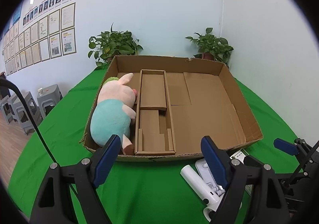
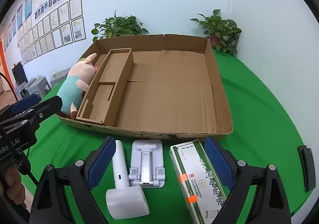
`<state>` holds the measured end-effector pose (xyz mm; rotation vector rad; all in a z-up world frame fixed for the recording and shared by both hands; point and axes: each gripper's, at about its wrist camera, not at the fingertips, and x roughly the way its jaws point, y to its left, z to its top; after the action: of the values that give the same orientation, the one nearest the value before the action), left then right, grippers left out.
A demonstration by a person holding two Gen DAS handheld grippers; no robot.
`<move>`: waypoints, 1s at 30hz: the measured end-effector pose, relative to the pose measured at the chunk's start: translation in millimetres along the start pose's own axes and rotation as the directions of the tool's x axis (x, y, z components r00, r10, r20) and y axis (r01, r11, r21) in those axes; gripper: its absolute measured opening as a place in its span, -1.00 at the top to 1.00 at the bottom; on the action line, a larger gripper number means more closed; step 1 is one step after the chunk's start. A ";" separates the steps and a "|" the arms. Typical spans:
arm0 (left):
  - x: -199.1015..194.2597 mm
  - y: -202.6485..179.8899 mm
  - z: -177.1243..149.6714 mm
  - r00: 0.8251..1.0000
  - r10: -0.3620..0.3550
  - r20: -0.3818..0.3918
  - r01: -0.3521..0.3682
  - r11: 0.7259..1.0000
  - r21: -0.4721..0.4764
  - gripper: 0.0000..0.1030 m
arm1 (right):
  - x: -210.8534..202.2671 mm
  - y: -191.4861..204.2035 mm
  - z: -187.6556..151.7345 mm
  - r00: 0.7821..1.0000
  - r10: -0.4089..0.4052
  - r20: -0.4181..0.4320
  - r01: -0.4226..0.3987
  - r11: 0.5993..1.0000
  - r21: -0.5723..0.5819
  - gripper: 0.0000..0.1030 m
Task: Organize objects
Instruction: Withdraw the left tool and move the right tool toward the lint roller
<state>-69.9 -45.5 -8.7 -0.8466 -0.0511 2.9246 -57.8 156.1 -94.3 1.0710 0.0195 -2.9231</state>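
Stand [image 2: 147,164] between open right jaws; untouched

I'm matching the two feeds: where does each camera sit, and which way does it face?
Left wrist: on the left gripper, facing the box and plush; own open fingers show, right gripper at right.
Right wrist: on the right gripper, over the stand and carton; own open fingers, left gripper at left.
Shared: box, plush, stand.

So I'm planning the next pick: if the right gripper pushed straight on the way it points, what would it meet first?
Probably the white folding phone stand lying flat between the open right gripper fingers; depth is uncertain.
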 end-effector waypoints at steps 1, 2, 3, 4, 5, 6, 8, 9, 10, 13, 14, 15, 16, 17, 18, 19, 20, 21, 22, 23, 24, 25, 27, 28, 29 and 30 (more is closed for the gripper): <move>0.9 -0.7 0.8 1.000 -0.003 -0.001 0.003 1.000 -0.003 -0.60 | -0.3 0.2 0.3 1.000 -0.005 0.003 0.005 1.000 -0.005 -0.77; 1.5 -1.0 1.0 1.000 -0.006 -0.004 0.006 1.000 -0.006 -0.60 | -0.8 0.6 1.0 1.000 -0.002 0.007 0.002 1.000 -0.008 -0.77; 2.0 -1.4 1.2 1.000 -0.011 -0.008 0.010 1.000 -0.008 -0.60 | -1.6 1.1 1.6 1.000 0.001 0.012 -0.001 1.000 -0.012 -0.77; 2.2 -1.6 1.5 1.000 -0.013 -0.009 0.013 1.000 -0.010 -0.60 | -2.6 2.1 2.0 1.000 0.000 0.018 0.000 1.000 -0.017 -0.77; 2.2 -1.6 1.8 1.000 -0.013 -0.008 0.013 1.000 -0.010 -0.60 | -4.1 3.8 2.3 1.000 -0.003 0.027 0.004 1.000 -0.026 -0.77; 2.4 -1.6 2.1 1.000 -0.013 -0.008 0.013 1.000 -0.011 -0.60 | -5.4 4.9 2.6 0.999 -0.004 0.038 0.005 0.999 -0.034 -0.77; 4.5 -0.2 3.4 1.000 -0.020 -0.019 0.019 1.000 -0.020 -0.60 | -8.4 6.2 2.8 0.998 0.004 0.056 -0.002 0.999 -0.044 -0.77; 5.5 0.5 3.9 0.999 -0.024 -0.028 0.023 0.999 -0.025 -0.60 | -9.2 6.5 3.2 0.998 0.008 0.061 -0.005 0.999 -0.045 -0.77; 6.3 1.0 4.0 0.999 -0.030 -0.034 0.029 0.999 -0.030 -0.60 | -9.7 6.4 3.7 0.998 0.011 0.067 -0.008 0.999 -0.046 -0.77; 8.0 2.2 4.0 0.998 -0.044 -0.039 0.042 0.998 -0.043 -0.60 | -11.4 5.6 4.3 0.996 0.022 0.081 -0.018 0.999 -0.045 -0.77; 8.3 2.7 3.8 0.998 -0.050 -0.041 0.048 0.998 -0.046 -0.60 | -12.1 5.8 3.9 0.996 0.031 0.086 -0.027 0.999 -0.047 -0.77; 8.6 3.0 3.5 0.998 -0.053 -0.045 0.051 0.998 -0.048 -0.60 | -12.6 6.6 3.3 0.995 0.035 0.089 -0.031 0.998 -0.051 -0.77; 8.4 2.9 3.2 0.997 -0.056 -0.046 0.054 0.997 -0.048 -0.60 | -12.9 7.6 2.8 0.995 0.039 0.091 -0.034 0.998 -0.056 -0.77; 8.4 2.7 3.2 0.997 -0.058 -0.045 0.056 0.997 -0.046 -0.60 | -13.4 9.0 1.7 0.994 0.049 0.093 -0.043 0.997 -0.063 -0.77; 8.3 2.2 3.2 0.997 -0.060 -0.045 0.058 0.997 -0.044 -0.60 | -13.9 9.6 0.6 0.994 0.060 0.094 -0.054 0.996 -0.067 -0.77; 8.5 2.1 2.9 0.997 -0.060 -0.047 0.058 0.997 -0.045 -0.60 | -14.1 10.0 -0.9 0.993 0.076 0.093 -0.070 0.995 -0.069 -0.77; 8.6 1.9 2.3 0.997 -0.064 -0.054 0.061 0.997 -0.047 -0.60 | -14.0 9.4 -3.3 0.991 0.103 0.087 -0.097 0.993 -0.068 -0.77; 9.4 2.1 1.4 0.995 -0.074 -0.064 0.071 0.996 -0.049 -0.60 | -14.0 7.8 -6.6 0.987 0.136 0.079 -0.131 0.989 -0.066 -0.77; 10.6 2.8 0.1 0.993 -0.086 -0.077 0.082 0.995 -0.052 -0.60 | -14.0 6.3 -10.8 0.984 0.163 0.072 -0.159 0.985 -0.066 -0.77; 11.7 3.7 -1.6 0.991 -0.095 -0.089 0.090 0.994 -0.056 -0.60 | -13.4 4.3 -17.8 0.980 0.189 0.060 -0.185 0.980 -0.072 -0.77; 14.7 5.5 -4.4 0.988 -0.107 -0.109 0.100 0.993 -0.065 -0.60 | -12.4 3.4 -24.4 0.977 0.211 0.043 -0.206 0.975 -0.085 -0.77; 16.7 5.8 -6.7 0.986 -0.115 -0.122 0.106 0.992 -0.072 -0.60 | -11.0 2.4 -31.6 0.972 0.234 0.022 -0.231 0.968 -0.099 -0.77; 26.0 9.0 -13.4 0.972 -0.159 -0.171 0.142 0.984 -0.106 -0.60 | -6.5 0.5 -50.1 0.959 0.280 -0.043 -0.283 0.953 -0.105 -0.77; 32.5 11.5 -18.1 0.959 -0.195 -0.205 0.168 0.976 -0.140 -0.60 | -5.2 0.1 -56.6 0.953 0.294 -0.069 -0.299 0.949 -0.099 -0.77; 38.8 13.8 -22.6 0.944 -0.229 -0.237 0.190 0.966 -0.174 -0.60 | -3.1 1.6 -63.4 0.948 0.305 -0.095 -0.314 0.945 -0.094 -0.74; 44.2 15.3 -26.2 0.931 -0.256 -0.262 0.207 0.957 -0.201 -0.60 | -2.6 4.9 -69.3 0.945 0.308 -0.112 -0.319 0.943 -0.100 -0.74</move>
<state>-94.4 -56.1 -55.2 -1.1909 -0.3587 2.5774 -10.9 152.8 -145.5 1.0814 0.0194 -2.5537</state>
